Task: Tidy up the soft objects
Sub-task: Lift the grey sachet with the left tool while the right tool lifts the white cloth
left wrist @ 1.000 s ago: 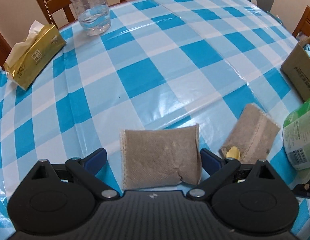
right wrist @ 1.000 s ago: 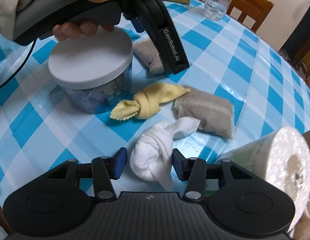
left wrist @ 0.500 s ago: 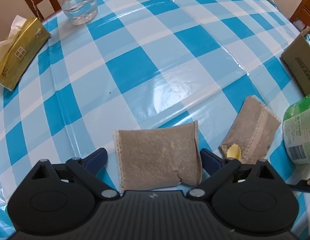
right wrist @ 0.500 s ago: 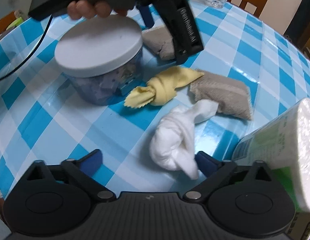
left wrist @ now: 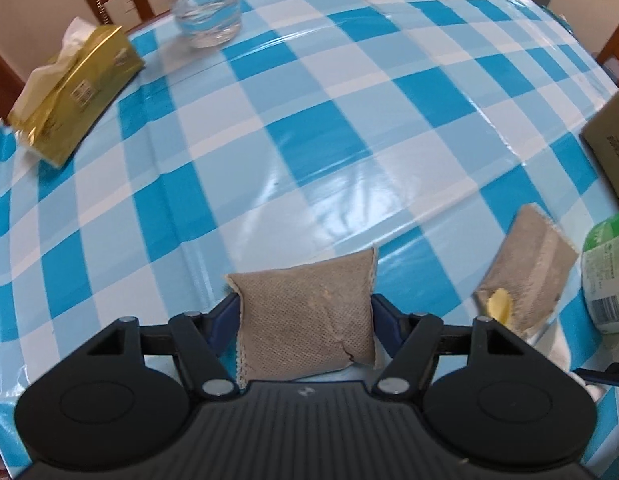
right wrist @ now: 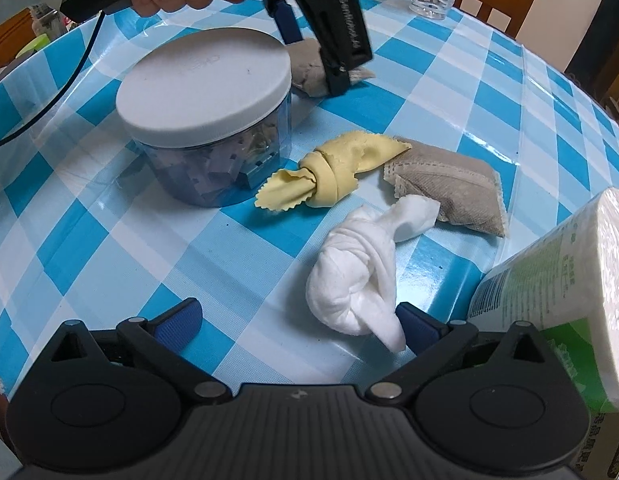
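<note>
My left gripper (left wrist: 305, 316) is shut on a grey fabric pouch (left wrist: 305, 312) and holds it just above the checked tablecloth; the same gripper and pouch (right wrist: 309, 68) show at the back of the right wrist view. A second grey pouch (left wrist: 525, 272) lies to the right, also in the right wrist view (right wrist: 449, 184). A knotted yellow cloth (right wrist: 333, 168) and a knotted white cloth (right wrist: 361, 272) lie on the table. My right gripper (right wrist: 297, 320) is open, with the white cloth's tail beside its right finger.
A clear jar with a white lid (right wrist: 205, 112) stands left of the cloths. A green-wrapped paper roll (right wrist: 569, 280) lies at right. A gold tissue pack (left wrist: 73, 92), a water bottle (left wrist: 209, 16), a cardboard box (left wrist: 613, 144) and wooden chairs ring the table.
My left gripper has closed on the grey pouch and lifted it slightly. My right gripper opened, let go of the white cloth and drew back.
</note>
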A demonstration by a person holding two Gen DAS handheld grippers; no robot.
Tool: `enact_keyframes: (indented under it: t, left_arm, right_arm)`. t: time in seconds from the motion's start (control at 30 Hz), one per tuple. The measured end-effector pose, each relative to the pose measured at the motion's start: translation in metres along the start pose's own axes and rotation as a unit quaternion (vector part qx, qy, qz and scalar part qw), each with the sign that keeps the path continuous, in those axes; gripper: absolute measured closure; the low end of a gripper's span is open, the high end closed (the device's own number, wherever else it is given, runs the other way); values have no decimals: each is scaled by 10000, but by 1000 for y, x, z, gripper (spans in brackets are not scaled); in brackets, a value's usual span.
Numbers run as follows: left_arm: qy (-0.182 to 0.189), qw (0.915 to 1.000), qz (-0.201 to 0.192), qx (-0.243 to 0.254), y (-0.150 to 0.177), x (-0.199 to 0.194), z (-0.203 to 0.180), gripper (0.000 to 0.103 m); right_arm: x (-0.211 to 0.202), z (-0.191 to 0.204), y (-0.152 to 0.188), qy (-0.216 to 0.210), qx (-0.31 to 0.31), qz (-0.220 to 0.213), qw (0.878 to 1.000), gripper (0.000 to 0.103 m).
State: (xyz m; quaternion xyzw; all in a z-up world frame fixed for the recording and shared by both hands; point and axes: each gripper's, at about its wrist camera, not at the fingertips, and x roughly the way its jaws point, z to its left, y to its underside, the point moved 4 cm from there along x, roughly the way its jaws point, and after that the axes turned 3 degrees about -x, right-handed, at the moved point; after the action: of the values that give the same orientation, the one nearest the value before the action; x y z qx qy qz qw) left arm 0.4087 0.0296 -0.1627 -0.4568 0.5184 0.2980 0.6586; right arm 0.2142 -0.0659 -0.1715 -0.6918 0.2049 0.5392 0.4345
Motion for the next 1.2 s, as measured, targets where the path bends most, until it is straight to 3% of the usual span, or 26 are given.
enact_keyframes:
  t: [0.4, 0.57, 0.87, 1.03, 1.2]
  left_arm:
    - [-45, 9999, -22, -102, 3, -1, 9, 30]
    - [-37, 9999, -25, -107, 3, -1, 9, 30]
    - [-23, 9999, -34, -123, 4, -1, 9, 29]
    - [37, 9999, -44, -127, 3, -2, 9, 37]
    - [34, 9999, -97, -46, 3, -5, 6, 46]
  right_arm:
    - [5, 4, -11, -18, -65, -126, 9999, 0]
    - [1, 10, -9, -405, -290, -151, 9986, 0]
    - [-6, -10, -16, -120, 306, -299, 9990, 29]
    - [-7, -12, -16, 165, 222, -287, 9992, 54]
    - [-9, -14, -15, 146, 324, -278, 9990, 55]
